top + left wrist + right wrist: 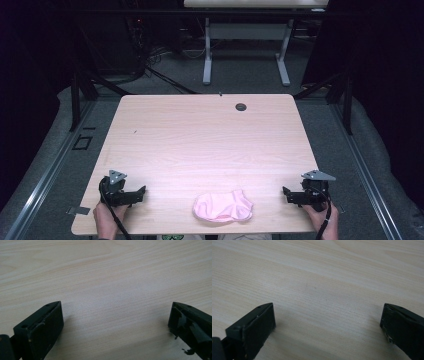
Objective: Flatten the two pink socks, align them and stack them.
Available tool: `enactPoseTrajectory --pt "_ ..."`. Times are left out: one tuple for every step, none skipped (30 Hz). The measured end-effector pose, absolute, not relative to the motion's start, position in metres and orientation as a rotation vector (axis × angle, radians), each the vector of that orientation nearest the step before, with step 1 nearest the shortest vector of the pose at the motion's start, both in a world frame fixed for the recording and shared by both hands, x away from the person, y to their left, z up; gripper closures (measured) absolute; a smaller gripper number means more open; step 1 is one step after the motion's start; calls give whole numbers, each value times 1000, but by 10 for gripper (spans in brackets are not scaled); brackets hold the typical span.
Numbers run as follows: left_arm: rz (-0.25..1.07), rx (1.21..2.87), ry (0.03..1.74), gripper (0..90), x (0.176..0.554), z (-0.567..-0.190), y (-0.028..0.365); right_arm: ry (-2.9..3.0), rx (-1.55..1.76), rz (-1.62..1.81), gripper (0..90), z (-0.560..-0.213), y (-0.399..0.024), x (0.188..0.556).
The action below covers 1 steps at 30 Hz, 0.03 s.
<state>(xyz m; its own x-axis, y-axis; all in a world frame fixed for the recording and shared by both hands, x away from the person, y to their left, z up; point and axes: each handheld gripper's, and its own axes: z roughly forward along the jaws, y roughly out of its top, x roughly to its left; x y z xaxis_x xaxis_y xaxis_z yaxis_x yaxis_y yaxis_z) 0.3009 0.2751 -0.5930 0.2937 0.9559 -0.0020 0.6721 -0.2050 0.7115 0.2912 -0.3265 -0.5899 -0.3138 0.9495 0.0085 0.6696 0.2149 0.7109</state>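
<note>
One pink sock [223,206] appears from above; gripper views show bare table [112,277].

Your left gripper [142,192] and right gripper [286,192]: black blocky bodies, grey three-cornered top plates, black trailing cables, screw-holed jaws with worn pads.

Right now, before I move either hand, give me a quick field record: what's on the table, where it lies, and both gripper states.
item: pink sock, lying flat near the front edge of the table
left gripper: jaws open, nothing between them, left of the sock, apart from it
right gripper: jaws open, nothing between them, right of the sock, apart from it
jaws point: toward each other, with the sock between
contact with sock: none
far side of table: dark round grommet
</note>
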Motion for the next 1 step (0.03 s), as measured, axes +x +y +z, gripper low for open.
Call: enactPoseTrajectory --pt "603 1959 1448 0 301 -593 275 2067 1494 870 0 -590 -327 291"
